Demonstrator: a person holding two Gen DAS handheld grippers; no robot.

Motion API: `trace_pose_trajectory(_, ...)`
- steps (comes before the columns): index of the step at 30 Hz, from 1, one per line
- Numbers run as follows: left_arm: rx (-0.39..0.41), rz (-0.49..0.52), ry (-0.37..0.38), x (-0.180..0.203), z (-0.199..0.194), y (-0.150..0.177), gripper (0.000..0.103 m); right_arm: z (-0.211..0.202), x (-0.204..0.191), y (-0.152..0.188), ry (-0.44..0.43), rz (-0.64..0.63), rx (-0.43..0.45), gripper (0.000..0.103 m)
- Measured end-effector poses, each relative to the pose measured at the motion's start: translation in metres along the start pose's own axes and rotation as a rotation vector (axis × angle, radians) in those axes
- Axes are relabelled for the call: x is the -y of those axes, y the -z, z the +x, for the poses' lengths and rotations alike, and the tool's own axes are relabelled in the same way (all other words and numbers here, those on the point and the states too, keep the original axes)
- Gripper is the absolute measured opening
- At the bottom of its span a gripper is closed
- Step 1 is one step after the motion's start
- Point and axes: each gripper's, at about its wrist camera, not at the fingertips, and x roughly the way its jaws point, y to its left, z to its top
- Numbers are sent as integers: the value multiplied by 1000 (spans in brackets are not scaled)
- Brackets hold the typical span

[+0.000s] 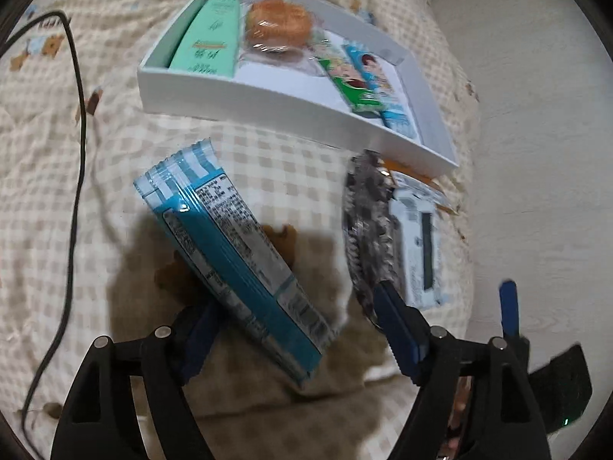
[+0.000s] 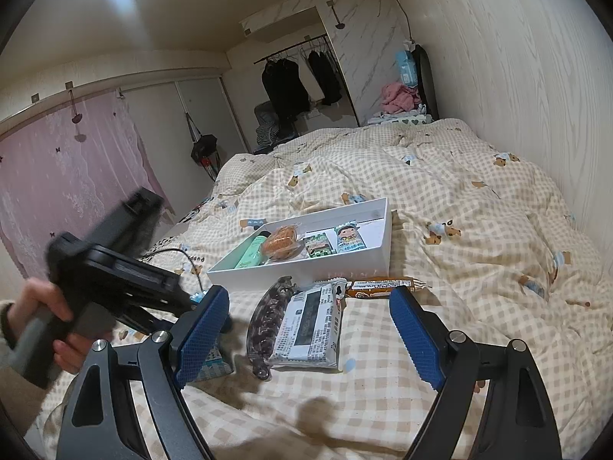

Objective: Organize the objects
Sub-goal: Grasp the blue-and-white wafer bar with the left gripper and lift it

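My left gripper (image 1: 299, 333) is open and points down at the checked bedcover. A blue snack packet (image 1: 237, 253) lies tilted between its fingers, leaning by the left finger (image 1: 199, 337) and apart from the right one. Beyond it stands a white box (image 1: 268, 103) holding a green tube (image 1: 208, 38), an orange wrapped snack (image 1: 277, 25) and two cartoon packets (image 1: 356, 80). My right gripper (image 2: 310, 333) is open and empty, hovering over a white packet (image 2: 310, 326) and a dark hair clip (image 2: 268, 318). A brown bar (image 2: 383, 285) lies by the box (image 2: 306, 264).
A black cable (image 1: 76, 153) runs over the cover at the left. A wood-grain wall (image 2: 517, 115) borders the bed on the right. A person's hand (image 2: 38, 306) grips the left tool's handle. Clothes hang on a rail (image 2: 299, 73) at the far end.
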Motion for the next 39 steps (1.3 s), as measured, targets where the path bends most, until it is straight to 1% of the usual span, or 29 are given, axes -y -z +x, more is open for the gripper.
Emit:
trace_pose_trajectory(1,0,9,-20,0,-1,-1,62,0,0,0,-1,2,0,87)
trace_pose_trajectory(2,6,37,-53,1,-4,-2,42,1,0,0,-1,4,-2,87)
trace_pose_trajectory(3,12,70,-68,3,-6,-3,40,1,1,0,-2,5,-3,87)
trace_pose_trajectory(4,20,119,-59,8,-13,-2,40,2,1,0,-2,8,-6,87)
trace_pose_trajectory(6,33,172,-34,13,-22,-2,37,2,0,0,-2,9,-7,87)
trace_pose_trajectory(9,53,250,-40,25,-39,-1,33,2,1,1,-1,7,-6,87)
trace_pose_trajectory(11,76,332,-78,38,-51,1,33,2,1,1,-2,9,-7,87)
trace_pose_trajectory(13,94,417,-135,52,-59,2,33,2,2,1,-2,11,-8,87)
trace_pose_trajectory(15,95,483,-184,62,-64,0,33,2,2,1,-3,12,-9,87)
trace_pose_trajectory(16,92,502,-200,61,-68,1,33,3,3,1,-2,11,-10,87)
trace_pose_trajectory(18,70,544,-241,65,-63,-3,33,3,4,1,-2,11,-13,87)
trace_pose_trajectory(21,31,579,-301,71,-38,-12,33,3,5,1,-3,12,-13,87)
trace_pose_trajectory(23,6,568,-314,64,-27,-11,33,3,4,1,-2,13,-14,87)
trace_pose_trajectory(25,-9,523,-324,59,-14,-15,35,3,5,1,-3,15,-13,87)
trace_pose_trajectory(27,18,475,-355,54,-10,-16,44,3,5,2,-3,17,-15,87)
trace_pose_trajectory(28,44,462,-367,53,-11,-15,51,4,6,2,-4,18,-17,87)
trace_pose_trajectory(29,69,453,-369,53,-13,-12,57,4,6,2,-4,19,-18,87)
trace_pose_trajectory(30,83,443,-366,53,-16,-10,61,4,6,2,-4,20,-19,87)
trace_pose_trajectory(32,109,393,-346,51,-24,-4,74,5,6,1,-4,19,-18,87)
trace_pose_trajectory(34,120,353,-315,51,-28,2,77,5,6,1,-4,19,-19,87)
trace_pose_trajectory(37,80,336,-279,53,-21,8,77,5,6,2,-4,20,-19,87)
trace_pose_trajectory(39,55,324,-306,52,-12,10,77,4,6,2,-4,21,-18,87)
